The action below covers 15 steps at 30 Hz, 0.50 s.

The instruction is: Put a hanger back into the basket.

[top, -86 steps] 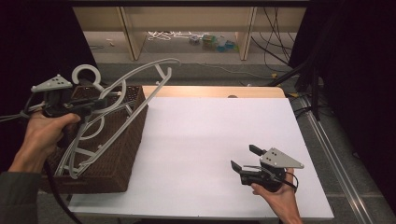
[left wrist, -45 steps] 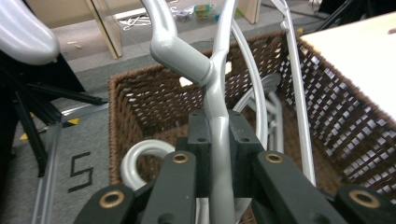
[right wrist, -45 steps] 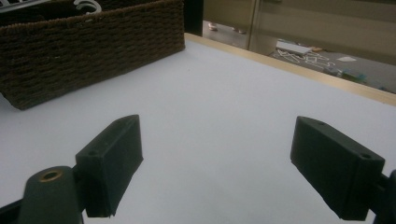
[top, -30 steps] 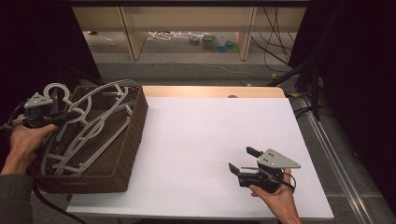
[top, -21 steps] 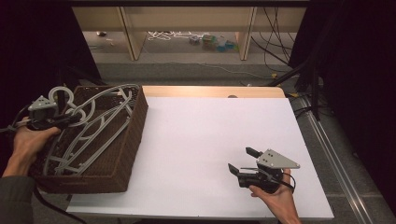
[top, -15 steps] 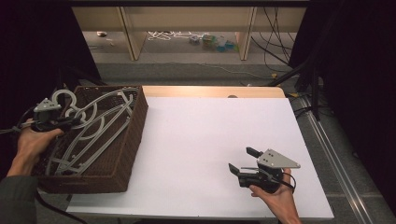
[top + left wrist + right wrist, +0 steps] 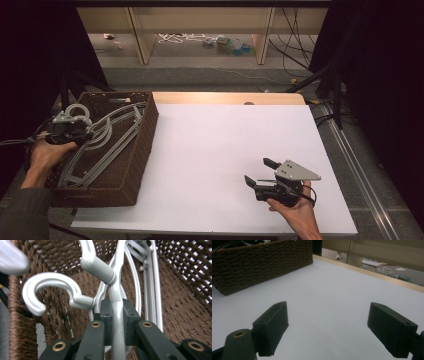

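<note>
Since the earlier frames the left gripper (image 7: 75,131) is sinking with the hangers (image 7: 107,137) into the basket (image 7: 142,145), its jaws clamping one hanger's neck (image 7: 117,322). The right gripper (image 7: 260,172) is resting on the counter (image 7: 215,150), jaws spread wide, holding nothing.
</note>
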{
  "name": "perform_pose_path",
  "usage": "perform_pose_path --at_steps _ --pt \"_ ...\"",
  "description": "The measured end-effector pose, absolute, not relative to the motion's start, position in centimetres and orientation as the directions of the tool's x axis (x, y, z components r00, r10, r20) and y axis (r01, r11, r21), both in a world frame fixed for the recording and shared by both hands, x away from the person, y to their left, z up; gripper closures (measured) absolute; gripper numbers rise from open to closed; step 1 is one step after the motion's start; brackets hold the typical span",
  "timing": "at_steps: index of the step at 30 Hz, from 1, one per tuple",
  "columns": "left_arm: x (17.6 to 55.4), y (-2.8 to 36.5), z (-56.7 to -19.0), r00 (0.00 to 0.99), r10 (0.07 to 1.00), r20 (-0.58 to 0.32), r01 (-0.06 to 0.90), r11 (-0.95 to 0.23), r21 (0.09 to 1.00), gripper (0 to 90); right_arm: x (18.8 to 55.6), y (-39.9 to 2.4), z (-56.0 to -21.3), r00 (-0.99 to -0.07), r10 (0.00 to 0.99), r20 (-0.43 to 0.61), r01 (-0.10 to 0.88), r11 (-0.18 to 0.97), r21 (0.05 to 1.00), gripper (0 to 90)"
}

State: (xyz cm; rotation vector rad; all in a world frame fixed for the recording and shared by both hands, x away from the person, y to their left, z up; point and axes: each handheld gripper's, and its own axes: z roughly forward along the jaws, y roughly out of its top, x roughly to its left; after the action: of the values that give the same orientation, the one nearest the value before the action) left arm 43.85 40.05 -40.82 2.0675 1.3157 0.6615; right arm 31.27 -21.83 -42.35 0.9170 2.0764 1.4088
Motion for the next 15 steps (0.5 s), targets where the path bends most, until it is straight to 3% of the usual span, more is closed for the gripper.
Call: perform_pose_path --at_steps 8,12,15 --pt "44.0 39.76 -41.5 0.338 0.935 0.108 0.669 -0.319 0.671 78.6 31.25 -21.79 -42.35 -0.675 0.738 -0.006 0.274 0.258 0.927 17.7" --pt "44.06 39.72 -41.61 0.318 0.933 0.167 0.686 -0.348 0.639 66.3 31.2 -21.76 -42.34 -0.676 0.737 0.005 0.285 0.255 0.924 17.7" --pt "43.76 39.85 -41.22 0.287 0.947 0.143 0.69 -0.308 0.654 59.0 31.26 -21.86 -42.38 -0.672 0.74 -0.004 0.276 0.255 0.927 17.7"
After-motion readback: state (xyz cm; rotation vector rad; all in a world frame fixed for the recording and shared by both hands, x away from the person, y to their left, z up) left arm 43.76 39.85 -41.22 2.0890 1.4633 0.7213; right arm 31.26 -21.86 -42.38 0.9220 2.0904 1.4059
